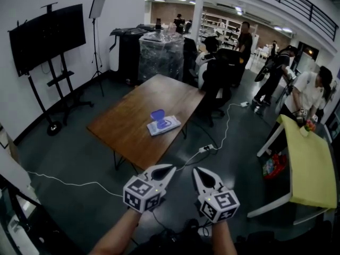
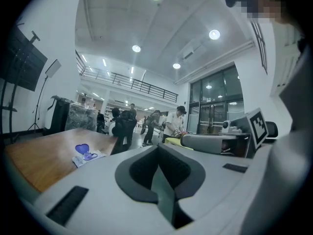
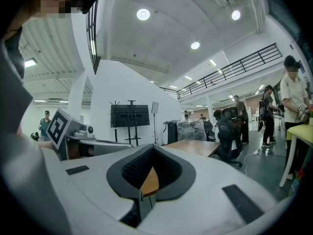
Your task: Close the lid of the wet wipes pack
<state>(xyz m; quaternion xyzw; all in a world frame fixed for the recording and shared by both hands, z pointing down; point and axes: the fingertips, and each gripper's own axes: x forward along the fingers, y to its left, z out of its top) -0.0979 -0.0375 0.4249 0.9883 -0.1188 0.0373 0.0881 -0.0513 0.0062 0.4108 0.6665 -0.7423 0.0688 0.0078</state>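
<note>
1. At frame centre in the head view, the wet wipes pack (image 1: 163, 124) lies on the table (image 1: 119, 129), its lid (image 1: 157, 115) raised.
2. The pack sits above both tools, well apart; the left gripper (image 1: 171, 168) looks slightly nearer.
3. The left gripper and the right gripper (image 1: 196, 170) are both clenched and empty.

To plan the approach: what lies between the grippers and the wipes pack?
In the head view, bare table, then floor with a cable, lies between the pack and the left gripper and right gripper.
</note>
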